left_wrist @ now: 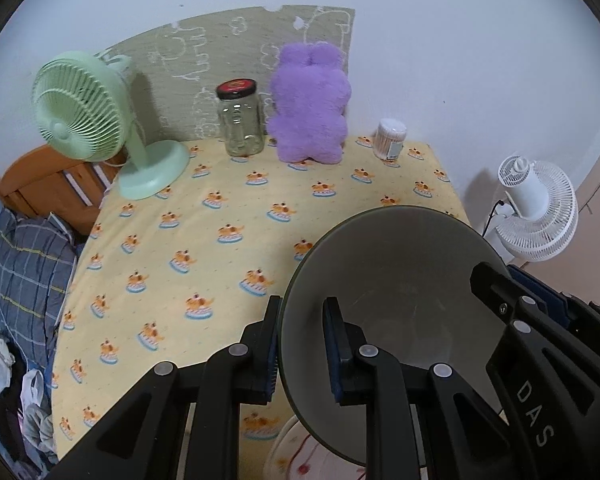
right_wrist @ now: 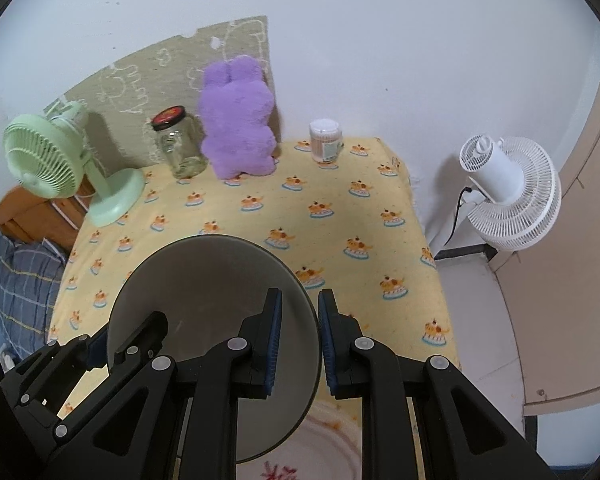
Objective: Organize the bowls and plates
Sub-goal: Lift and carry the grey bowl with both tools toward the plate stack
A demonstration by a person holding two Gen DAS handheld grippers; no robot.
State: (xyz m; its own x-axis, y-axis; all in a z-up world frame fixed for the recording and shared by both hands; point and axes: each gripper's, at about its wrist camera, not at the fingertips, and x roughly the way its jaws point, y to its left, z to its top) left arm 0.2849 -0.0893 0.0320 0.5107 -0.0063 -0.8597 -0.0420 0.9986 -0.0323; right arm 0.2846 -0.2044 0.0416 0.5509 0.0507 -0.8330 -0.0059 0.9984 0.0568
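A grey bowl (left_wrist: 396, 276) is held up between both grippers above the yellow patterned tablecloth (left_wrist: 228, 216). My left gripper (left_wrist: 302, 344) straddles its left rim, one finger inside and one outside. My right gripper (right_wrist: 299, 340) straddles its right rim the same way, and the bowl shows in the right wrist view (right_wrist: 204, 280). Each gripper appears in the other's view at the bowl's far rim. A white plate with a pink floral pattern (right_wrist: 324, 444) lies on the table under the bowl; it also shows in the left wrist view (left_wrist: 300, 456).
At the back of the table stand a green fan (left_wrist: 88, 120), a glass jar with a red-black lid (left_wrist: 240, 120), a purple plush toy (left_wrist: 310, 108) and a tub of cotton swabs (left_wrist: 390, 138). A white fan (right_wrist: 508, 196) stands off the table's right edge. Bedding (left_wrist: 24, 280) lies left.
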